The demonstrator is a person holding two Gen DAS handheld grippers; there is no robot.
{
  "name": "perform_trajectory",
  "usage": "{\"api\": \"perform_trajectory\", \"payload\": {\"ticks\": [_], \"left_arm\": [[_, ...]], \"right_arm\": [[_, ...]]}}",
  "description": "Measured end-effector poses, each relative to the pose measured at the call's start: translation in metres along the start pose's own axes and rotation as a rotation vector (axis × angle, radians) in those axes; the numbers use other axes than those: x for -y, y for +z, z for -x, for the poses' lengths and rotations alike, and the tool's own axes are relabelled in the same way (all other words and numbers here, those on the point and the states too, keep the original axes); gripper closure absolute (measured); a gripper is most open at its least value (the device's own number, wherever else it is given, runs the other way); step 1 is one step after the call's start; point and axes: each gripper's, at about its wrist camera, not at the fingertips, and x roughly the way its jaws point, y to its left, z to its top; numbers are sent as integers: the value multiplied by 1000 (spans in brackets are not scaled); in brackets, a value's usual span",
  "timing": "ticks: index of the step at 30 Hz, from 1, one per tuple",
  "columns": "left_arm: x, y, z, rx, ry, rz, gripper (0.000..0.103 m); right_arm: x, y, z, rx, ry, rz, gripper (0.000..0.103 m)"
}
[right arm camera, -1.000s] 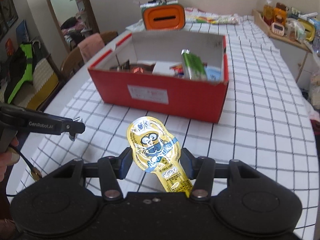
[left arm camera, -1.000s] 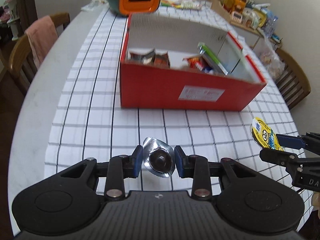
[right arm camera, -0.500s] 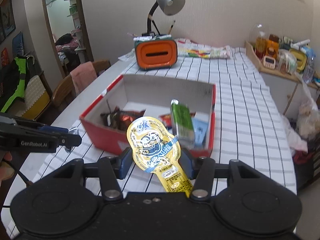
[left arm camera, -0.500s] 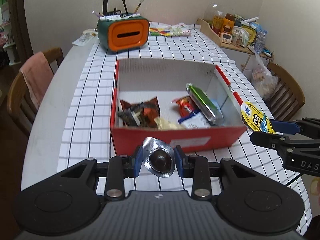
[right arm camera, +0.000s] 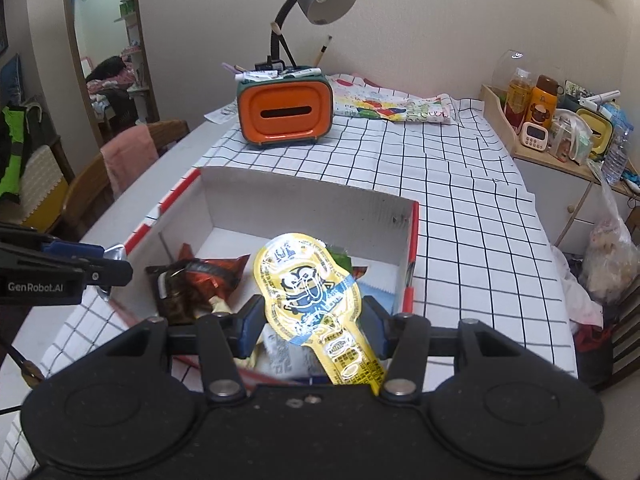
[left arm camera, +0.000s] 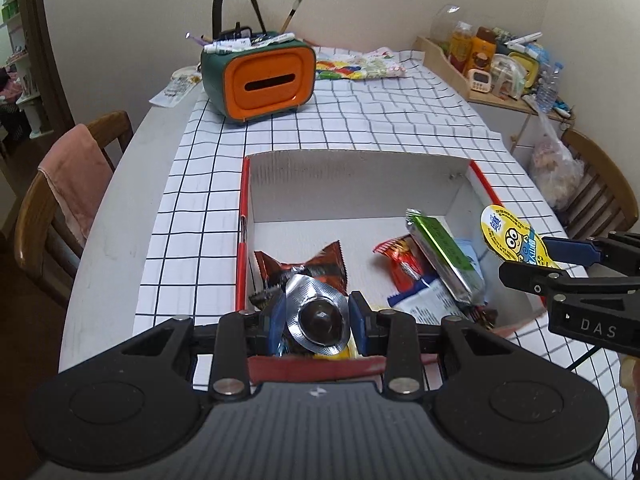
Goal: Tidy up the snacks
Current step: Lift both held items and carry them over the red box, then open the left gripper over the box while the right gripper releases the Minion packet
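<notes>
We are clamping our left gripper (left arm camera: 316,317) on a foil-sealed jelly cup (left arm camera: 317,315) and our right gripper (right arm camera: 314,315) on a yellow snack pouch (right arm camera: 314,300), both over the near edge of the red box (left arm camera: 478,178).

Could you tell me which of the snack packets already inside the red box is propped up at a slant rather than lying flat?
The green foil packet: it leans tilted near the red box's right wall, across the red wrapper.

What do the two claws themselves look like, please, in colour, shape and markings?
Both are matte black plastic. Each body has two round raised discs and silver screws at the finger pivots. The left claw and right claw carry blue pads on their fingertips. Seen from the side, white lettering reads "GenRobot.AI" on the left one and "DAS" on the right.
</notes>
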Motion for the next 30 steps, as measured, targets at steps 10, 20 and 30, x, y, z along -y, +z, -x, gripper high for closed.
{"api": "perform_trajectory", "payload": {"ticks": [10, 20, 30], "left_arm": [[-2, 19, -44, -67, 40, 9, 70], [-2, 26, -80, -156, 57, -2, 70], [-1, 28, -90, -171, 58, -15, 69]], "right_arm": [[3, 17, -52, -72, 6, 19, 52], [-6, 24, -93, -137, -29, 113, 52], [-13, 17, -99, -149, -40, 155, 52]]}}
